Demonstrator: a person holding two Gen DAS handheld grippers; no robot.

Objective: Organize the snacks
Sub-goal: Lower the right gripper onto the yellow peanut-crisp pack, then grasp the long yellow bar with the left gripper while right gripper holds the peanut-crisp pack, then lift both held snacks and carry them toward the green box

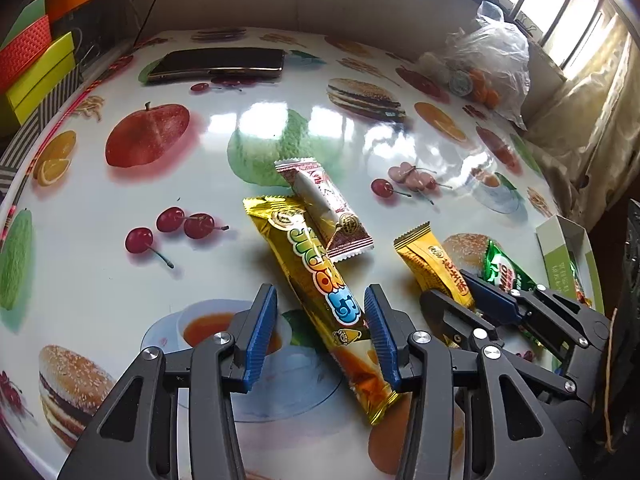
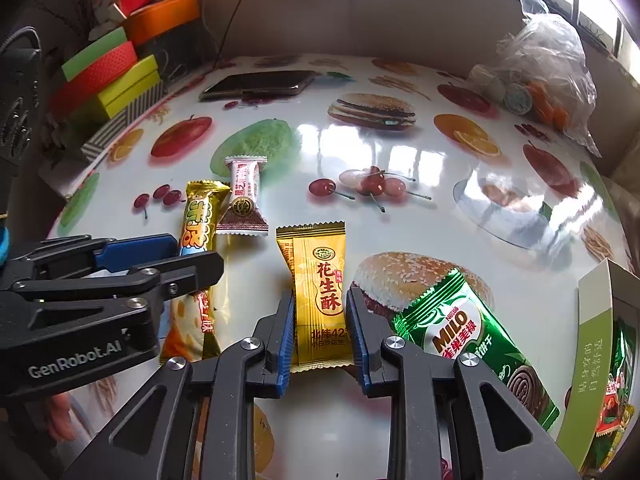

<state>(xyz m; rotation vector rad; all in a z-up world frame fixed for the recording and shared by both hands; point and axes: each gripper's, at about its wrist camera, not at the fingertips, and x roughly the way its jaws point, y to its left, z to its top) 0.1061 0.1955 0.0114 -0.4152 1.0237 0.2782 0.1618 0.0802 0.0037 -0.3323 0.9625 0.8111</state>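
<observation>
Pinched between the right hand-held gripper's [image 2: 320, 332] pads, the yellow peanut snack [image 2: 318, 292] is lying on the surface [image 2: 420, 208], pointing to twelve o'clock. At nine o'clock, the left hand-held gripper [image 1: 320, 332] is hanging half open around the long gold snack [image 1: 320, 280], not squeezing.

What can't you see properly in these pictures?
- Long gold snack bar: in the right wrist view the left claw covers its middle.
- Green Milo packet: in the left wrist view the right claw hides most of it.
- Green box: cut off by the right edge, so its contents are unclear.
- Plastic bag: its contents are too blurry to name.
</observation>
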